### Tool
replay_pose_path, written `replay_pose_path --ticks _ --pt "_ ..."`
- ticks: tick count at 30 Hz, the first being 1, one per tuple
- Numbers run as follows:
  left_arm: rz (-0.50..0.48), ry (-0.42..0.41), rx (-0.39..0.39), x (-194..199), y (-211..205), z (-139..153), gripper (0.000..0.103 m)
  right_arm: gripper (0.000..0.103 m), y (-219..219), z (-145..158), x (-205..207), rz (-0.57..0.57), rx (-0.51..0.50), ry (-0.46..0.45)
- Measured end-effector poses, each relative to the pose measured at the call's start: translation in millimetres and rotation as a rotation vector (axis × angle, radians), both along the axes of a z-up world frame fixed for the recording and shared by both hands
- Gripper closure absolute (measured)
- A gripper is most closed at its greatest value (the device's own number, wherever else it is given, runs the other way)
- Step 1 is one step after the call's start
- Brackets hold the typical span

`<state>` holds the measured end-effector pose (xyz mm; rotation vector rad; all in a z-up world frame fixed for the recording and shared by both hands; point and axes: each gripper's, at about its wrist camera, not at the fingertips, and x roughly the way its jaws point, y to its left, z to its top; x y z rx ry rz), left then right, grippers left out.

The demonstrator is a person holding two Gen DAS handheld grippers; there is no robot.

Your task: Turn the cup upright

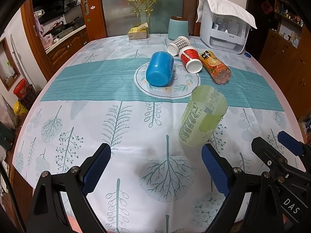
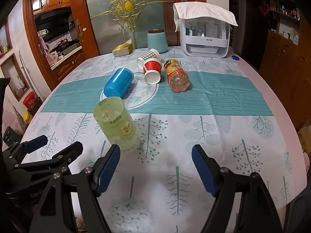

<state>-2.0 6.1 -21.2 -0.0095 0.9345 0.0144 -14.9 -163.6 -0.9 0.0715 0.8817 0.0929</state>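
Observation:
A blue cup (image 1: 159,69) lies on its side on the round print in the middle of the table; it also shows in the right wrist view (image 2: 118,82). A red paper cup (image 1: 190,61) (image 2: 152,70) and a grey checked paper cup (image 1: 177,45) (image 2: 148,56) lie on their sides behind it. A pale green cup (image 1: 203,116) (image 2: 117,125) stands mouth down near me. My left gripper (image 1: 156,167) is open and empty, just short of the green cup. My right gripper (image 2: 156,165) is open and empty, to the right of the green cup.
An orange juice bottle (image 1: 215,67) lies on its side beside the red cup. At the back of the table (image 1: 124,155) stand a teal canister (image 1: 177,29), a tissue box (image 1: 138,32) and a white appliance (image 1: 225,29) under a cloth. Cabinets flank both sides.

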Motion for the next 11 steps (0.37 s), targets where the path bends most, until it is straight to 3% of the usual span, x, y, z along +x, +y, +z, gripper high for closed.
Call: replay_pose_path --ticks 11 --pt "0.002 0.005 -0.005 -0.7 2.2 -0.5 0.010 0.026 1.6 -1.2 0.7 0.000 -0.003 0.000"
